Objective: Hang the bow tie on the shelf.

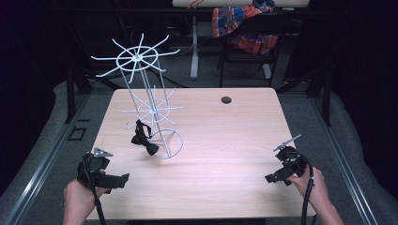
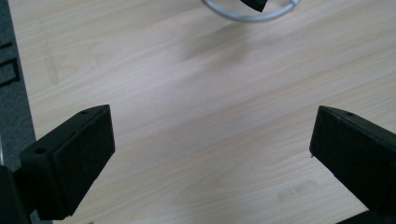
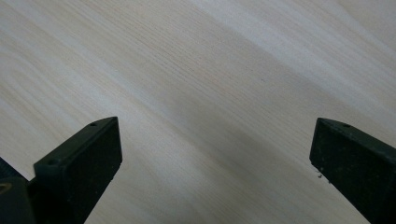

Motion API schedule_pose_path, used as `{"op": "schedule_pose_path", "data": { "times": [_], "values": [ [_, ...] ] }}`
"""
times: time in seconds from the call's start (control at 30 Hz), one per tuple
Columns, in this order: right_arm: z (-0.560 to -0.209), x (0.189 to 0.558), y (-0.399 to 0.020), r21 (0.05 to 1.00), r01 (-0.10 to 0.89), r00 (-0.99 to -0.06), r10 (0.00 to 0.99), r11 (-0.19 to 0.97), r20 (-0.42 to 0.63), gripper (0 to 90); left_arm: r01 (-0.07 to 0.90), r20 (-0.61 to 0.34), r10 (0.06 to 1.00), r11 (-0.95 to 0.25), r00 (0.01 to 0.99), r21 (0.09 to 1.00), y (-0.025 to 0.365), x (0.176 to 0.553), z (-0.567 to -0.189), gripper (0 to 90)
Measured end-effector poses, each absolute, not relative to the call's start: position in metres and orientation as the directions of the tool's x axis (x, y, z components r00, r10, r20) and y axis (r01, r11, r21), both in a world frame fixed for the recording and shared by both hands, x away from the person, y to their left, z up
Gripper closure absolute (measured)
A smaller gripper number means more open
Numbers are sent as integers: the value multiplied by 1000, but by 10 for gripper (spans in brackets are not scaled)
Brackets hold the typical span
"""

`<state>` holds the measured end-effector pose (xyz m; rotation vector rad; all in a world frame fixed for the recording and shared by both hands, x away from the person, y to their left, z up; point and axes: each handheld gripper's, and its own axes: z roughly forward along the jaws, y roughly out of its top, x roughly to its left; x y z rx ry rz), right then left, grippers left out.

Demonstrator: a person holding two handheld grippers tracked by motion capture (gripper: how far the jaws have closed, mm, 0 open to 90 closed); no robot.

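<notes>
A white wire rack [image 1: 145,101] with two spoked tiers stands on the left half of the wooden table [image 1: 220,140]. A black bow tie [image 1: 143,139] hangs from its lower tier, close to the ring base [image 1: 169,143]. My left gripper [image 1: 123,180] rests near the front left corner, open and holding nothing. In the left gripper view the ring base [image 2: 250,14] and a black corner of the bow tie [image 2: 254,4] show at the top edge. My right gripper [image 1: 273,178] sits at the front right, open, with only bare wood [image 3: 210,93] between its jaws.
A small dark hole [image 1: 226,100] marks the table's far side. Behind the table stands a chair [image 1: 246,47] draped with a plaid cloth [image 1: 239,21], beside a grey table leg [image 1: 194,44]. Grey floor and rails run along both sides.
</notes>
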<state>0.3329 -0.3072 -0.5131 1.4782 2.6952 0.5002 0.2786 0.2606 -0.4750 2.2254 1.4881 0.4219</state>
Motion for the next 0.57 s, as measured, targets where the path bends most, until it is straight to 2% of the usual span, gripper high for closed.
{"op": "schedule_pose_path", "data": {
  "times": [0.23, 0.57],
  "values": [
    [-514, 332, -306, 300, 820, -542, 830, 488, 132, 21, 820, -7, 928, -325, 372, 470, 263, 279, -491, 1],
    [-516, 333, -307, 292, 811, -559, 819, 507, 131, 27, 826, -34, 934, -296, 355, 479, 268, 279, -497, 1]
  ]
}}
